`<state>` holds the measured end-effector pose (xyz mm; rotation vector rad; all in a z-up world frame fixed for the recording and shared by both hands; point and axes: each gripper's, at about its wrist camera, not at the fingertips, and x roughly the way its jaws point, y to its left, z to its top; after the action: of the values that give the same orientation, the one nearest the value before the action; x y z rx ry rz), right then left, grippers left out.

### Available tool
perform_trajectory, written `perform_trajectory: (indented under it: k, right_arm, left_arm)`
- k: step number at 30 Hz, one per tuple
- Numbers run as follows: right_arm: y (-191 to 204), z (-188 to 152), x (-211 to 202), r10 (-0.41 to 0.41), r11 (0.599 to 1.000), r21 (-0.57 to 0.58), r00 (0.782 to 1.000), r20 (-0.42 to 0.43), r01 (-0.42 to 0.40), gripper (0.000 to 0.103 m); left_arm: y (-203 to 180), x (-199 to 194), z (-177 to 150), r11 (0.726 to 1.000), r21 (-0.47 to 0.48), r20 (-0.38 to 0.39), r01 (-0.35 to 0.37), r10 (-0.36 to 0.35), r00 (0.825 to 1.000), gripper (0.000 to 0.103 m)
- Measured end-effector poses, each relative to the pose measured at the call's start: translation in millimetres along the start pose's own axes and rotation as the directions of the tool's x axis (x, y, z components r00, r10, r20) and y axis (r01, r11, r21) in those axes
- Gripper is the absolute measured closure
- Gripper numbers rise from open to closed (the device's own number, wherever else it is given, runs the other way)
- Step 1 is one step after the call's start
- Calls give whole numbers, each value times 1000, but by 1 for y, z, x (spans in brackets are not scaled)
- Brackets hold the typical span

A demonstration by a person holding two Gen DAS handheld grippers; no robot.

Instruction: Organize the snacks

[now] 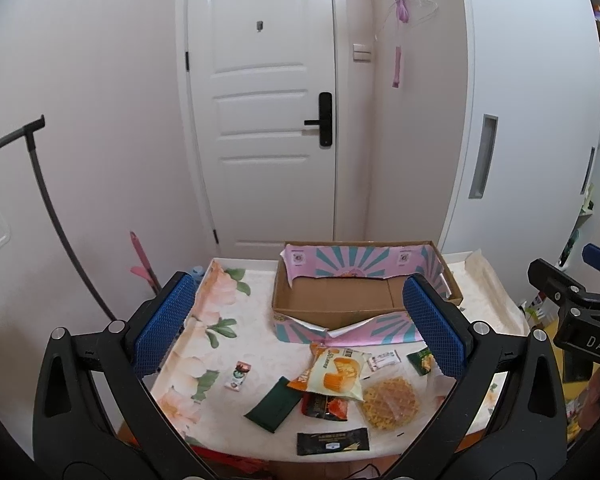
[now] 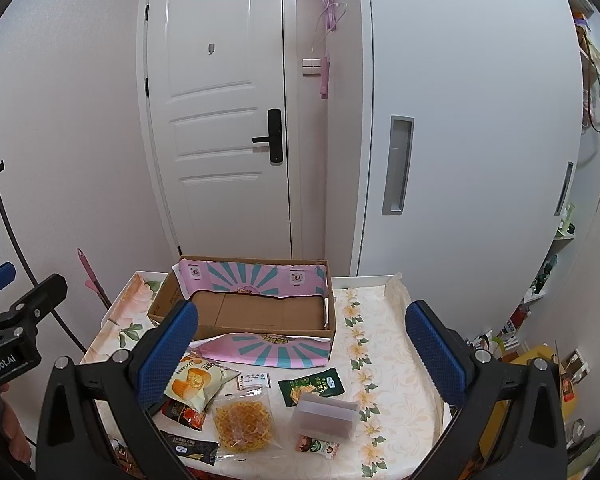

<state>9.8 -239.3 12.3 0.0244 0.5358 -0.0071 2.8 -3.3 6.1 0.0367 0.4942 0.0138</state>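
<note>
An open cardboard box (image 1: 340,300) with pink and teal lining stands at the back of the table; it also shows in the right wrist view (image 2: 260,312). Several snack packets lie in front of it: a yellow cake bag (image 1: 336,374) (image 2: 194,384), a waffle in clear wrap (image 1: 390,402) (image 2: 242,424), a dark green pouch (image 1: 274,404), a black bar (image 1: 332,442) and a green packet (image 2: 312,390). My left gripper (image 1: 300,328) is open and empty above the table. My right gripper (image 2: 300,352) is open and empty too.
The table (image 2: 392,360) has a floral cloth. A small carton (image 1: 239,376) lies at the left and a clear plastic box (image 2: 326,414) at the right. A white door (image 1: 260,100) and wardrobe (image 2: 460,140) stand behind. Clutter sits on the floor at right.
</note>
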Motion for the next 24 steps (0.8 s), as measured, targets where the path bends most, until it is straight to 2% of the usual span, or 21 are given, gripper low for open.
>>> perform_trajectory:
  k: [24]
  right_arm:
    - [0, 0, 7, 1, 1000, 0, 1000, -4, -1, 0]
  left_arm:
    - [5, 6, -3, 1000, -2, -3, 10, -10, 1000, 0]
